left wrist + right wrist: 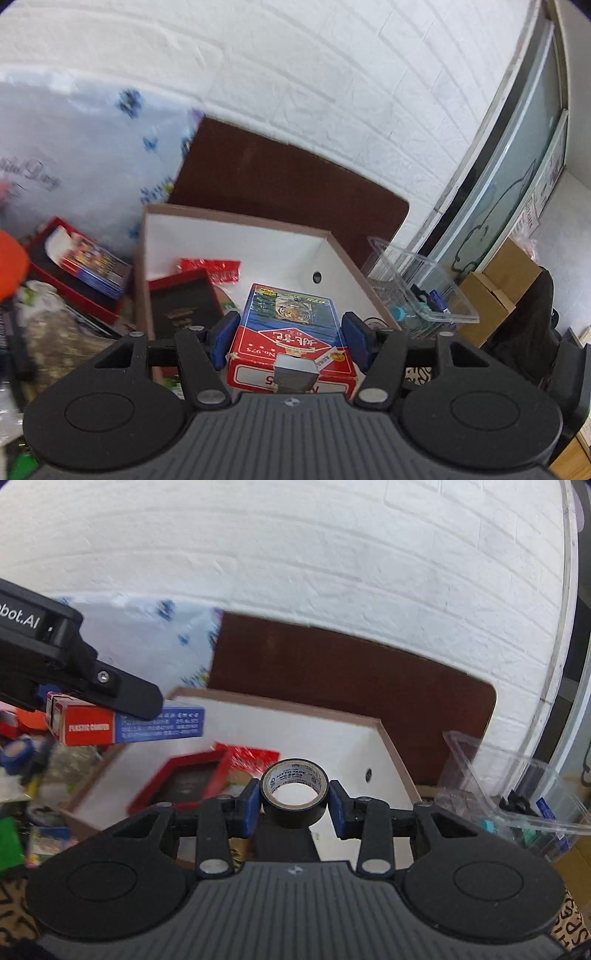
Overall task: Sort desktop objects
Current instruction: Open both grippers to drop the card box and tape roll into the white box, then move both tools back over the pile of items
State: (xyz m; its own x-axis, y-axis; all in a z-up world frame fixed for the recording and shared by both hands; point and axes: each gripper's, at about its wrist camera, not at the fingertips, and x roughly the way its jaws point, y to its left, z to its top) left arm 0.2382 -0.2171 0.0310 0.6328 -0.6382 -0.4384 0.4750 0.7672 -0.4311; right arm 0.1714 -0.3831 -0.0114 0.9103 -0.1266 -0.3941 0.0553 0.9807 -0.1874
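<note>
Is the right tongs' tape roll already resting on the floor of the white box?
No. The right tongs hold the black tape roll up between the blue pads, above the white box.

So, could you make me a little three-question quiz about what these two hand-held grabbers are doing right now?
1. True or false: the left gripper holds a red and blue box of playing cards.
2. What does the right gripper clamp? A) scissors B) a black roll of tape C) a pen
3. Fill in: inside the white-lined cardboard box lies a flat case with a ___ frame.

Key: 1 true; 2 B; 3 red
</note>
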